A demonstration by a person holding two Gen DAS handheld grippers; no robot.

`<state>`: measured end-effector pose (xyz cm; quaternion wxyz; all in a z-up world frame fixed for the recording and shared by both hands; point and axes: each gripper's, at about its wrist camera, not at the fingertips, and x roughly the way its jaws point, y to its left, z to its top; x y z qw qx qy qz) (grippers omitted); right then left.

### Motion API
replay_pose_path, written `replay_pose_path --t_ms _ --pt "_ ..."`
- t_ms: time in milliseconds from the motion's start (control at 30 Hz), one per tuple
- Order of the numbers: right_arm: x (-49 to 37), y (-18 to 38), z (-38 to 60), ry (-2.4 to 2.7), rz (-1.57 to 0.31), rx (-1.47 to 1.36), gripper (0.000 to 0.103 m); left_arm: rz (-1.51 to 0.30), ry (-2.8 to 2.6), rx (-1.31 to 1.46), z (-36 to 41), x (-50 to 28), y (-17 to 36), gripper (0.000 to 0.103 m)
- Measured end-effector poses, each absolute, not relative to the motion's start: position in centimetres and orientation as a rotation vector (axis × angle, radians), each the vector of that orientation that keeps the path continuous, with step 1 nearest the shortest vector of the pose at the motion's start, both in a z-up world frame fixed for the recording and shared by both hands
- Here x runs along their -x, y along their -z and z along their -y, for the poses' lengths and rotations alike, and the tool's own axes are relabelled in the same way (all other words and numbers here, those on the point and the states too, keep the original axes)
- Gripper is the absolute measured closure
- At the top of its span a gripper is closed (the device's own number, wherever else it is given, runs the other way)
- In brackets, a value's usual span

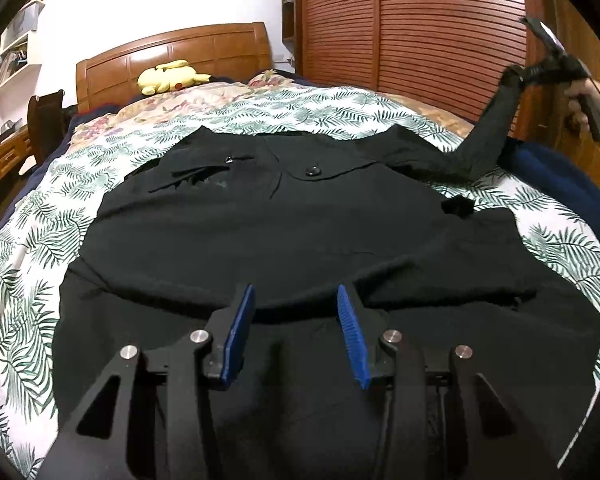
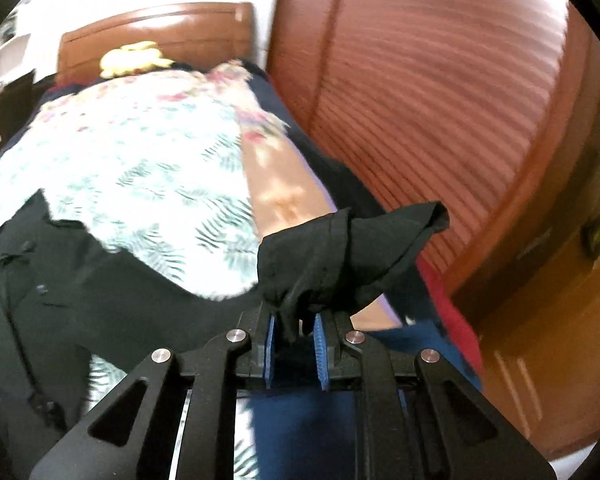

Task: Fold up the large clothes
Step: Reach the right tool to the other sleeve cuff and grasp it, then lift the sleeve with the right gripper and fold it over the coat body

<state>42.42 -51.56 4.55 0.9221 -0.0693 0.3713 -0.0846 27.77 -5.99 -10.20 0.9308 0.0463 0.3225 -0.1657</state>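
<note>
A large black buttoned garment [image 1: 284, 236] lies spread flat on the bed. My left gripper [image 1: 296, 300] hovers open and empty just above its near hem. My right gripper [image 2: 294, 320] is shut on the cuff of the garment's right sleeve [image 2: 340, 256] and holds it up above the bed's right edge. In the left wrist view that sleeve [image 1: 488, 136] rises taut from the shoulder to the right gripper [image 1: 516, 74] at the far right. The rest of the garment [image 2: 80, 292] shows at the lower left of the right wrist view.
The bed has a leaf-print cover [image 1: 40, 240] and a floral quilt [image 1: 172, 100]. A yellow plush toy [image 1: 172, 76] lies by the wooden headboard [image 1: 188, 50]. A slatted wooden wardrobe [image 1: 420, 24] stands along the right. A blue cloth [image 1: 568, 192] lies at the bed's right edge.
</note>
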Motion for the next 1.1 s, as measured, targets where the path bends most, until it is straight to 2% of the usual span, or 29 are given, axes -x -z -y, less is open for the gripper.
replay_pose_path --t_ms 600,800,1100 --pt "-38.8 -9.8 31.6 -0.039 -0.625 0.357 0.090 -0.612 0.264 -0.041 -1.6 -22.6 7.1 0.061" --pt "-37.3 -11.2 25.3 -0.156 -0.576 0.399 0.090 -0.581 0.232 -0.025 -3.4 -21.3 4.3 0.061" --pt "-34.8 -10.9 17.5 -0.314 -0.546 0.433 0.090 -0.511 0.212 -0.039 -4.3 -19.1 1.3 0.061"
